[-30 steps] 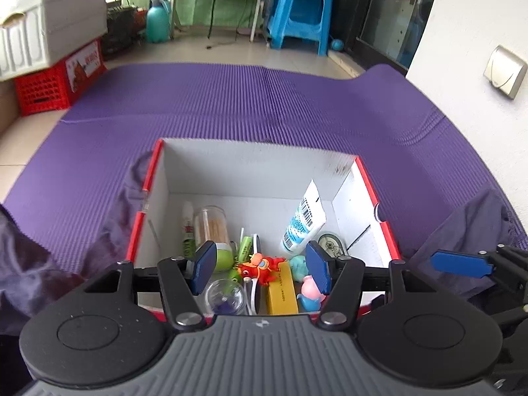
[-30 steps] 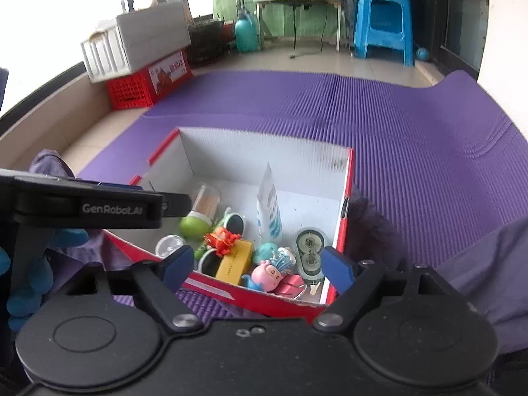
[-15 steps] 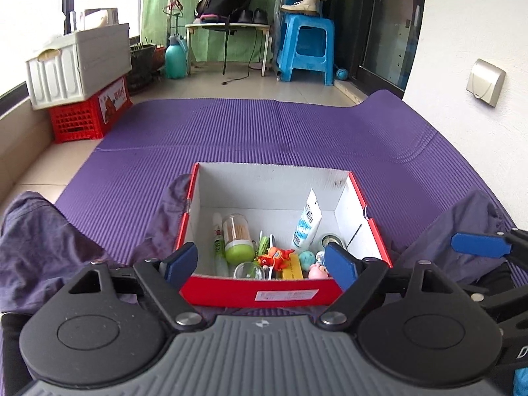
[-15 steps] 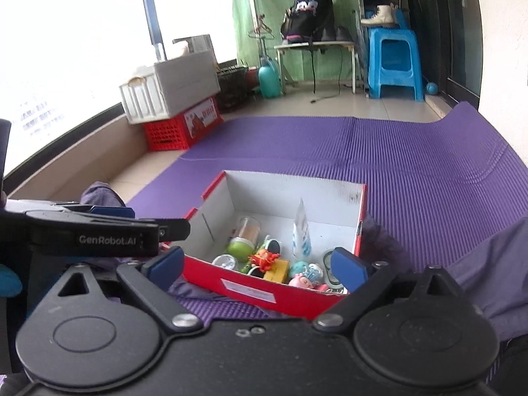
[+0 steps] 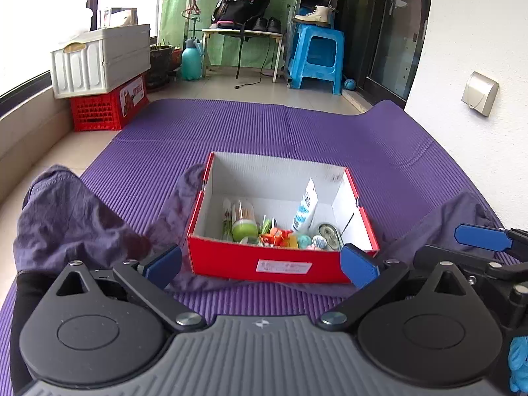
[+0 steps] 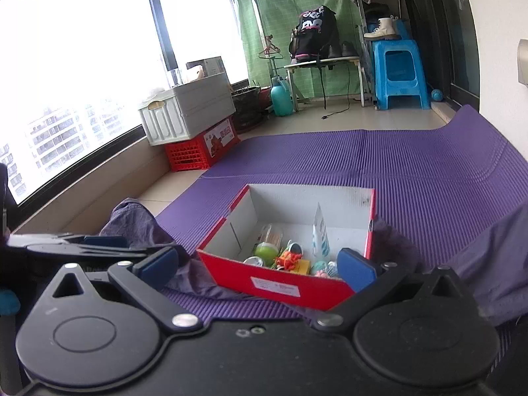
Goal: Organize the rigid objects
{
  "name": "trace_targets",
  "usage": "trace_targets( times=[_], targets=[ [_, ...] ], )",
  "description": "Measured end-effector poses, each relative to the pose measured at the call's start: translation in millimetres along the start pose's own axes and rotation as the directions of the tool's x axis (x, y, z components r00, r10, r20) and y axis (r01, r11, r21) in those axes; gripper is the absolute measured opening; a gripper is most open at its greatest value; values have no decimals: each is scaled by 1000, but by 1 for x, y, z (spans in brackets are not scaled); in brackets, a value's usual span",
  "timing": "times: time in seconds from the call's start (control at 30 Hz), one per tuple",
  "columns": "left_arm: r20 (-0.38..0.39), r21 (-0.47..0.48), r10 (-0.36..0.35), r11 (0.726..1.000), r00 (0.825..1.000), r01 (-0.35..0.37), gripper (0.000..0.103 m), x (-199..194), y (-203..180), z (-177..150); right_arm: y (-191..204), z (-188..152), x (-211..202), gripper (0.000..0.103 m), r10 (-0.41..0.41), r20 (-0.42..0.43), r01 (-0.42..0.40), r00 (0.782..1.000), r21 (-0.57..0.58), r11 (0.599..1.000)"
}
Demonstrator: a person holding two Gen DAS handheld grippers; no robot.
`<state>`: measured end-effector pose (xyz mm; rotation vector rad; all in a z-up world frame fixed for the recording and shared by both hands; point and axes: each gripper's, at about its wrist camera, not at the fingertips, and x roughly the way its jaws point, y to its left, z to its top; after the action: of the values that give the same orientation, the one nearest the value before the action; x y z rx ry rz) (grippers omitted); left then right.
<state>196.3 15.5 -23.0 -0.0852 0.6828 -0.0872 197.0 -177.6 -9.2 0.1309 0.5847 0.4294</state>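
Between the spreading jaws of the left hand-held gripper and the right hand-held gripper, both still opening and empty, sits the red box at twelve o'clock on the purple mat. Small toys and a white tube crowd its near end (tightly packed). Reaching in could topple the leaning tube. Dark cloth bunches at nine o'clock, likely to snag a finger.

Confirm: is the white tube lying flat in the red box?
No, the white tube stands tilted against the red box's right inner wall.
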Motion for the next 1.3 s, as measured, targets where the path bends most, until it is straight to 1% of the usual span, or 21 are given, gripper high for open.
trace_targets(
  times=[0.07, 0.17, 0.27, 0.33, 0.43, 0.57, 0.8, 0.9, 1.13, 1.3],
  targets=[
    [-1, -6, -2, 1000, 1000, 2, 103, -5, 0, -5, 2, -2, -2, 103, 1, -13, 0, 1000, 2, 1000],
    [-1, -20, -5, 1000, 1000, 5, 103, -11, 2, -11, 4, -7, -7, 103, -3, 1, 3, 1000, -3, 1000],
    [-7, -29, -13, 999, 1000, 13, 103, -17, 3, -16, 3, -10, -13, 103, 0, 5, 0, 1000, 19, 1000],
    [2, -22, -18, 1000, 1000, 18, 103, -23, 2, -20, 2, -13, -17, 103, -5, 8, 5, 1000, 27, 1000],
    [29, 7, -5, 1000, 1000, 5, 103, -33, -3, -23, 2, -18, -24, 103, -17, 12, 17, 1000, 26, 1000],
    [26, 8, -18, 1000, 999, 18, 103, -41, -7, -25, 2, -24, -31, 103, -25, 2, 25, 1000, 37, 999],
    [9, -1, -51, 999, 999, 51, 103, -46, -11, -33, 7, -34, -41, 103, -57, 3, 57, 998, 20, 998],
    [5, 0, -51, 999, 999, 51, 103, -47, -13, -37, 10, -38, -43, 103, -71, 0, 71, 997, 12, 997],
    [7, 30, -31, 999, 999, 31, 103, -47, -18, -43, 8, -42, -45, 103, -74, -12, 75, 997, 20, 997],
    [-6, 28, -22, 999, 1000, 22, 103, -44, -19, -45, 6, -44, -45, 103, -81, -19, 81, 997, 30, 996]
  ],
)
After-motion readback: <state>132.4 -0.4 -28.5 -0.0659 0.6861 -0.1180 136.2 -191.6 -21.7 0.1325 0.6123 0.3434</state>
